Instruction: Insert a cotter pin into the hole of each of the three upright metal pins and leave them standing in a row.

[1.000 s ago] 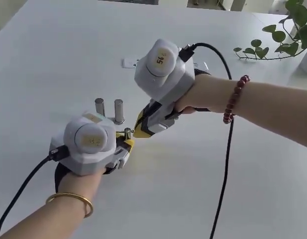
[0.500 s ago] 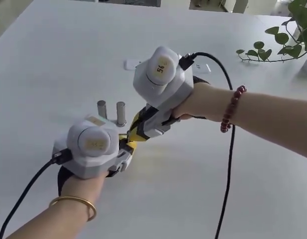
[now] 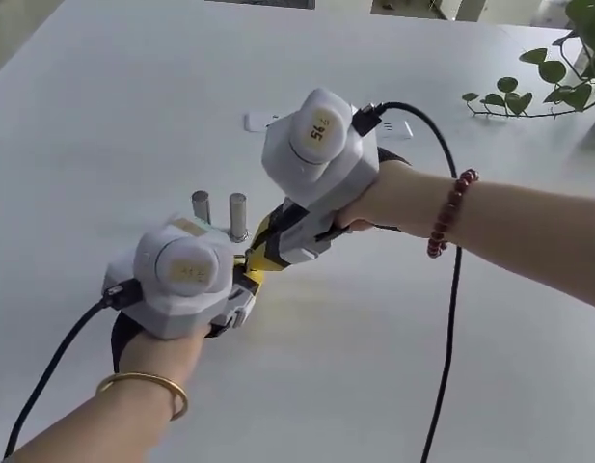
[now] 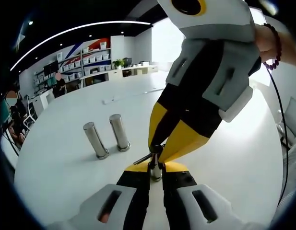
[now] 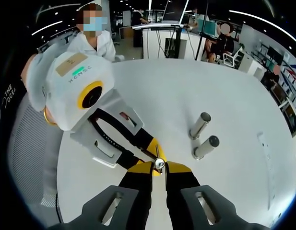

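Observation:
My left gripper [image 3: 245,278] is low at the left, shut on a short upright metal pin [image 4: 157,170]. My right gripper [image 3: 259,258] comes in from above right, its yellow jaws meeting the left ones at that pin. It is shut on a thin cotter pin [image 4: 144,158], whose end pokes out beside the metal pin. In the right gripper view a small round silver end [image 5: 159,164] sits between my own jaws [image 5: 159,168]. Two other metal pins [image 3: 201,205] [image 3: 238,215] stand side by side on the white table just behind the grippers.
A potted vine [image 3: 528,85] lies at the far right edge of the table [image 3: 374,367]. Small white packets [image 3: 258,121] lie at the back. A black cable [image 3: 449,318] trails down from my right gripper. People and desks stand beyond the table in the right gripper view.
The right gripper's jaws have closed the gap to the pin held by the left gripper. The pin's top, visible between them before, is now covered in the head view.

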Demonstrator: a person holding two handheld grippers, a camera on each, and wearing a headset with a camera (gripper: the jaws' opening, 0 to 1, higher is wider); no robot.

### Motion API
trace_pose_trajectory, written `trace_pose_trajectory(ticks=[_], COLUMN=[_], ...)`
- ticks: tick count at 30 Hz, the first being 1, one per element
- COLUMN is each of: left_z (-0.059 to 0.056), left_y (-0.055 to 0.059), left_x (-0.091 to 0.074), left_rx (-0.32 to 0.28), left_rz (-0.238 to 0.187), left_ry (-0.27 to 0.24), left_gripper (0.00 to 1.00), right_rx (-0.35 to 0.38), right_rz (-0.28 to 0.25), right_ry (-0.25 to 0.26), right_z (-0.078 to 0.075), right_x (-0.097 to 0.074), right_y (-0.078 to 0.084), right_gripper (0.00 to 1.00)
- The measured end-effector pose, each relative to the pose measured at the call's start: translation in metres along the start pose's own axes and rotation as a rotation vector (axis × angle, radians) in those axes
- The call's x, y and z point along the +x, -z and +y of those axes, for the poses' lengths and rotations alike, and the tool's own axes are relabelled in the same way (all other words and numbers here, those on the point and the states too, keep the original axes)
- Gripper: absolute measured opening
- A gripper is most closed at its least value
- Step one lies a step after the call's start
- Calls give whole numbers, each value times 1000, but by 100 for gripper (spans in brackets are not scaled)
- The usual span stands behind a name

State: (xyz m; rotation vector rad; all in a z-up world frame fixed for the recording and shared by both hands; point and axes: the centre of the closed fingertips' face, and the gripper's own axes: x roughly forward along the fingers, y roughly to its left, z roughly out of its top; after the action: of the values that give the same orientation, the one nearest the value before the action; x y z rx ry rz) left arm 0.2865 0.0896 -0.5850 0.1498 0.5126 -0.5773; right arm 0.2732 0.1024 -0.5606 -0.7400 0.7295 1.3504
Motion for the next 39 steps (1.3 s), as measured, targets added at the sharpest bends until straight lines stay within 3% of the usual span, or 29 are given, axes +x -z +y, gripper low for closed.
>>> trace_pose_trajectory(ticks=[18, 31, 39], left_z=[36, 40, 36], left_y=[5, 4, 8], left_x=[-9, -9, -9], left_rx=[-19, -44, -53], left_rz=[15, 1, 19], left_ry=[-44, -38, -33], left_gripper=[7, 7, 11], right_rx=[-30, -7, 5], right_rz=[-35, -45, -51], right_ry=[-19, -26, -29], right_z=[-10, -17, -16], right_x=[21, 24, 25], right_y=[-30, -31, -32], right_gripper=[4, 4, 4])
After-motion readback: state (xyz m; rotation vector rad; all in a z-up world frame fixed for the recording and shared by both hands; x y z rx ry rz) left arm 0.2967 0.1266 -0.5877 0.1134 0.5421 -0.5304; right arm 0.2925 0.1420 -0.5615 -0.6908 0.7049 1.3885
